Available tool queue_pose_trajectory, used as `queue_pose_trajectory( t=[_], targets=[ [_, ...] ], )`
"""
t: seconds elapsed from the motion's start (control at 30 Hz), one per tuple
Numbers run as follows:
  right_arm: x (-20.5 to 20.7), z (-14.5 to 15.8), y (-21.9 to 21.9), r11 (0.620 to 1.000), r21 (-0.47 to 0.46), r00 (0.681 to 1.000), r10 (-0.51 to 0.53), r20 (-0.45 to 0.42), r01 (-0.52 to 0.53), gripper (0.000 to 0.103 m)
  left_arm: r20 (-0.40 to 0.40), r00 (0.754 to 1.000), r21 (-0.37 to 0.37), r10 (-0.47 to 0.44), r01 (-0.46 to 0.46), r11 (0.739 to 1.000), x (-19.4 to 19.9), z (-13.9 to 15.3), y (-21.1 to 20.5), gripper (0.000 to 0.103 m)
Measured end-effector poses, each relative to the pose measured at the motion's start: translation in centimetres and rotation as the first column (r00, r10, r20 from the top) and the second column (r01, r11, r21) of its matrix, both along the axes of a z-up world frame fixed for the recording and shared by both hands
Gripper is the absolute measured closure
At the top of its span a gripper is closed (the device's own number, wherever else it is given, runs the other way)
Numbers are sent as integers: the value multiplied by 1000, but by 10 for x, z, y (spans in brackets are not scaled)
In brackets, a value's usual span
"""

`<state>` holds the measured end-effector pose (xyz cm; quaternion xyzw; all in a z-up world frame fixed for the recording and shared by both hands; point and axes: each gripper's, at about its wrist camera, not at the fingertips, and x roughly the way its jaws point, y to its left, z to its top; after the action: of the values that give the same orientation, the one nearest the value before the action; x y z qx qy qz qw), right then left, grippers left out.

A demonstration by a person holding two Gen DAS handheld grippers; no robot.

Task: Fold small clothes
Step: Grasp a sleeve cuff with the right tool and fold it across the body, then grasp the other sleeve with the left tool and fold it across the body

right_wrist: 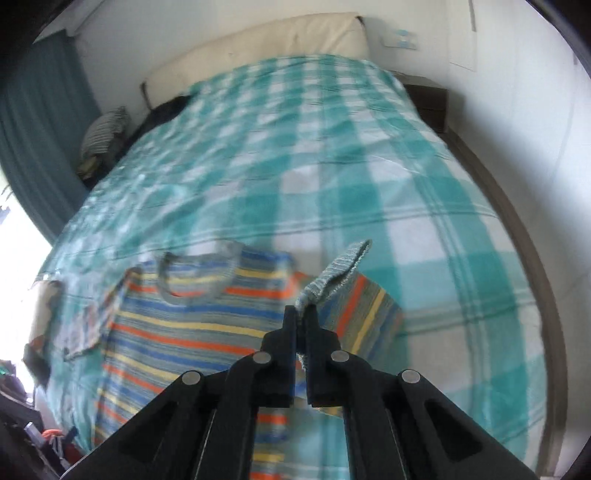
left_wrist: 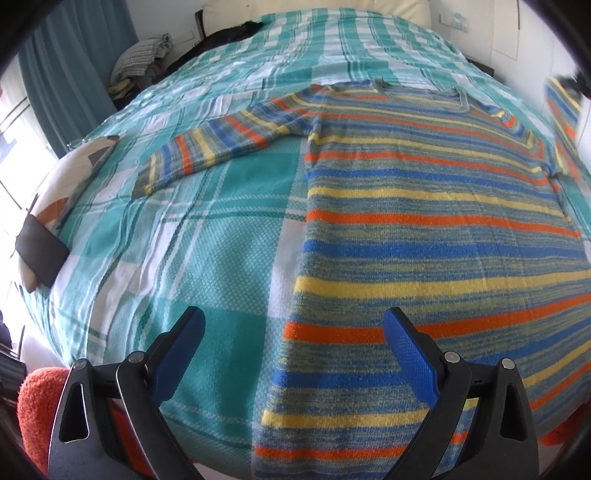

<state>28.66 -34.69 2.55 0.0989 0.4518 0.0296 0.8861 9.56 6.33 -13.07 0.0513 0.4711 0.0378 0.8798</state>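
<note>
The striped sweater (left_wrist: 424,229) lies flat on the checked bed (left_wrist: 221,240). Right gripper (right_wrist: 303,314) has its jaws pinching the sleeve cuff (right_wrist: 332,273), lifted off the bed. Left gripper (left_wrist: 295,332) hovers over the hem, jaws spread wide.

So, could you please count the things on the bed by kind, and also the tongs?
Striped knitted sweater, blue, orange and yellow: 1
Patterned white cushion at the bed's edge: 1
Dark garment near the cream headboard: 1
Black two-finger tongs: 2, left tongs open, right tongs shut on the sweater's grey cuff
Total: 5
</note>
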Motion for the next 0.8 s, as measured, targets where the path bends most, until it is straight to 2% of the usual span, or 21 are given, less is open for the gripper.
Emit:
queue_pose_trajectory(
  t=[0.07, 0.13, 0.17, 0.2, 0.3, 0.47, 0.53, 0.63, 0.67, 0.73, 0.8],
  targets=[
    [17, -4, 35, 988, 117, 994, 98, 38, -102, 97, 8, 1000, 4, 10, -10, 1000, -1, 1, 5, 5],
    [31, -19, 62, 957, 222, 982, 189, 13, -187, 70, -1, 1000, -5, 24, -24, 1000, -1, -1, 10, 5],
    [35, -28, 72, 945, 260, 978, 209, -11, -199, 38, -8, 999, -15, 32, -32, 999, -1, -2, 13, 5],
    [34, -34, 77, 933, 297, 977, 214, 2, -205, 33, -12, 999, -27, 40, -40, 999, -1, -3, 16, 5],
    [26, -44, 74, 915, 352, 978, 206, 14, -198, 33, -12, 998, -60, 56, -57, 997, 1, -2, 21, 5],
    [4, -82, 38, 905, 416, 986, 140, -93, -90, 33, -20, 998, -90, 54, -56, 994, 5, -4, 18, 5],
    [-7, -102, 24, 916, 399, 985, 105, -138, -42, 33, -25, 999, -76, 45, -47, 996, 4, -6, 14, 5],
    [-28, -116, 15, 940, 339, 987, 81, -140, -29, 33, -13, 1000, -93, 25, -26, 995, 0, -2, 12, 5],
    [-36, -117, 15, 946, 322, 988, 79, -134, -32, 33, -10, 1000, -121, 14, -15, 993, -1, 1, 13, 5],
    [-55, -117, 17, 953, 299, 990, 87, -114, -49, 33, -5, 1000, -221, -15, 13, 975, 2, 10, 14, 5],
    [-78, -117, 24, 975, 208, 989, 100, -106, -77, 33, -1, 998, -352, -64, 60, 934, 11, 23, 12, 5]
  ],
)
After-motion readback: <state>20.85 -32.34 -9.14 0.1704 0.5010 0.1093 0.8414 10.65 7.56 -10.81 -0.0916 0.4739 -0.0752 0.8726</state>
